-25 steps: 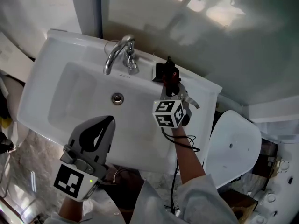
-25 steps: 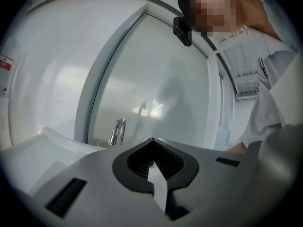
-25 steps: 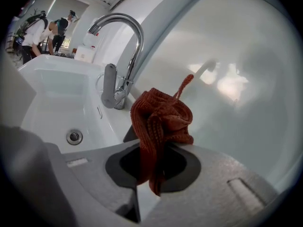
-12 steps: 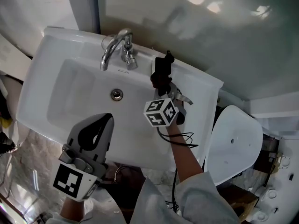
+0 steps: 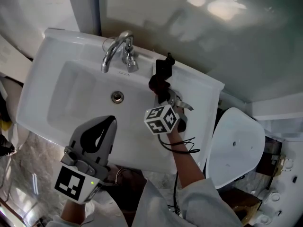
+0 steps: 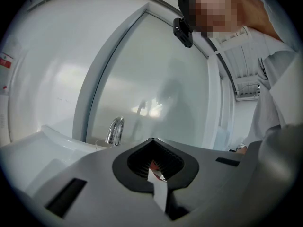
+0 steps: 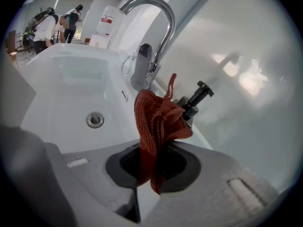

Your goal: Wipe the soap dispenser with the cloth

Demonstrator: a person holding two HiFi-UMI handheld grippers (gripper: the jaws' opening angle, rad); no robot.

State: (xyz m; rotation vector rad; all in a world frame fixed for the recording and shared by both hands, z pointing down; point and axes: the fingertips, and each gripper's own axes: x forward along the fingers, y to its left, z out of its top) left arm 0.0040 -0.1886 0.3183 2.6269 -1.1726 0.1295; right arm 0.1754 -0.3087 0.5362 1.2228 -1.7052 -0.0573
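The black pump soap dispenser (image 5: 164, 65) stands on the sink's back ledge, right of the faucet (image 5: 117, 51). My right gripper (image 5: 166, 97) is shut on a red cloth (image 5: 158, 85), which bunches against the dispenser's near side. In the right gripper view the cloth (image 7: 158, 119) sticks up from the right gripper (image 7: 152, 151) and hides the dispenser's body; only its pump head (image 7: 195, 100) shows. My left gripper (image 5: 109, 122) hangs shut and empty over the sink's front rim, well apart from the dispenser. In the left gripper view the left gripper (image 6: 154, 167) points at the wall.
The white sink (image 5: 57, 65) has a drain (image 5: 117, 97) in its basin. A white toilet lid (image 5: 236, 145) is at the right. A cable (image 5: 182, 145) trails from my right gripper. People (image 7: 47, 25) stand far off in the right gripper view.
My right gripper has carried the cloth leftward, from the dispenser's right side round to its front. The left gripper has stayed where it was.
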